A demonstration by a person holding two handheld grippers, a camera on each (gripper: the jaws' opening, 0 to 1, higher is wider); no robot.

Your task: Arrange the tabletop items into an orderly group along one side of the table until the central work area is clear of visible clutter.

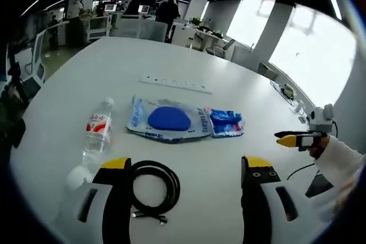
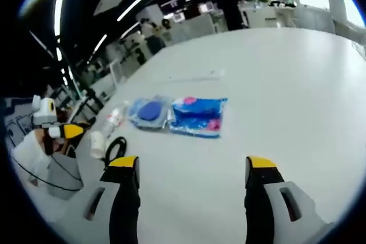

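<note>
Big white table, clutter in one loose cluster. Left gripper jaws wide apart, holding nothing, hovering over the near edge. Right gripper also spread wide, empty, over bare tabletop.

Items in the left gripper view: coiled black cable nearest, touching or just under the left jaw tip. Water bottle lying on its side left of the jaws, long axis running near-to-far, cap end far. White roll-like thing at its near end, can't tell what. Clear bag with blue pad straight ahead, long axis left-right. Small blue packet just right of it, edges touching or overlapping. White power strip farther back, long axis left-right, apart from the rest.

In the right gripper view the same bag and blue packet sit ahead and to the left; bottle and cable further left.

Key relation: cable lies between the left jaws' line, closest to the left gripper; the right gripper is well off from it. Judgement: the left takes the cable or bottle first, the right is better placed for the packet. Nothing grouped at an edge yet; centre is cluttered. The cable's loose loop may uncoil on lifting.
</note>
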